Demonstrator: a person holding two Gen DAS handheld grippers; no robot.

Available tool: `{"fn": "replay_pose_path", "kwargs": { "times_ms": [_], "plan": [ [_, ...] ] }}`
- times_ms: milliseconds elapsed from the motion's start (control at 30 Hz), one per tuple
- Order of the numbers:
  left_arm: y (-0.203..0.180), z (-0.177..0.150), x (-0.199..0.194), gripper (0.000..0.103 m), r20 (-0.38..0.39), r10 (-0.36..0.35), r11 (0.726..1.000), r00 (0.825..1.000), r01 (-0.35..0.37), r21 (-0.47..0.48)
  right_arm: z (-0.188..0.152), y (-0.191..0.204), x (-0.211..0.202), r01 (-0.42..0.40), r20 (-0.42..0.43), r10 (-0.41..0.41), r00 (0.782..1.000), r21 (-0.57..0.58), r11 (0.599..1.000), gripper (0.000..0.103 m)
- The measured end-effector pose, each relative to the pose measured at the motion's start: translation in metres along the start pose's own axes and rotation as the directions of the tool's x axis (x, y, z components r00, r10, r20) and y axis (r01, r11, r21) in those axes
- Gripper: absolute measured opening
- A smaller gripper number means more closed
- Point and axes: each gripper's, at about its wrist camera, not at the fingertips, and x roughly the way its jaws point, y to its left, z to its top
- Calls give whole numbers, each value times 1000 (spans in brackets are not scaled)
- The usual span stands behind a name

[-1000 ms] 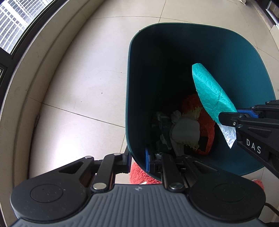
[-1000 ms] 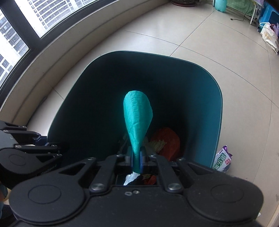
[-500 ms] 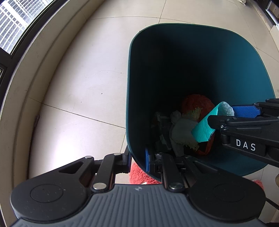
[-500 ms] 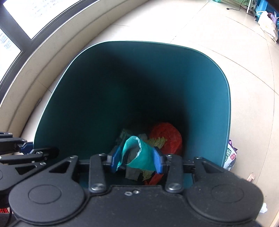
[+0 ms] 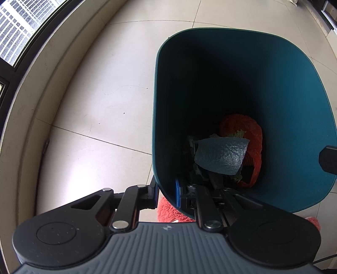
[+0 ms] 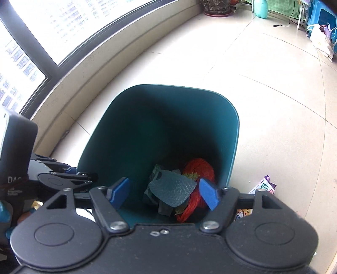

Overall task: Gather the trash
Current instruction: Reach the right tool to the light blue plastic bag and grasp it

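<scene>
A dark teal trash bin [image 5: 155, 118] stands on the tiled floor. My left gripper [image 5: 166, 192] is shut on the bin's near rim, one finger inside and one outside. Inside the bin lie a teal bubble-wrap piece [image 5: 221, 156], an orange net bag [image 5: 252, 134] and darker scraps. In the right wrist view my right gripper [image 6: 164, 192] is open and empty above the bin [image 6: 233, 147], with the teal piece [image 6: 172, 190] and the orange bag [image 6: 200, 168] lying below it. The left gripper [image 6: 84, 176] shows at the bin's left rim.
A purple and white snack packet [image 6: 263, 186] lies on the floor right of the bin. A red fuzzy thing [image 5: 168, 210] lies under the bin's near edge. A curved window wall [image 6: 84, 63] runs on the left. A plant pot [image 6: 219, 7] and bags [image 6: 320, 40] stand far off.
My right gripper opened, let the teal bubble-wrap piece fall into the bin, and rose up and back. My left gripper kept its hold on the bin's rim.
</scene>
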Motion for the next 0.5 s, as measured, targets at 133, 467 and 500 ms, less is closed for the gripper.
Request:
{"fn": "replay_pose_path", "kwargs": {
  "times_ms": [133,467,500],
  "plan": [
    [-3,0,-1,14,1,10,1000,1000,-10,2,-7,-13,-23,2,29,-3,1000,15,1000,78],
    [-3,1,1,14,-5,12,1000,1000,-12,-2,-60,-114,-77,136,68,-149,987,167,977,93],
    [-3,2,1,14,-6,15,1000,1000,-15,-2,-66,-129,-76,158,58,-173,983,204,966,95]
  ]
}}
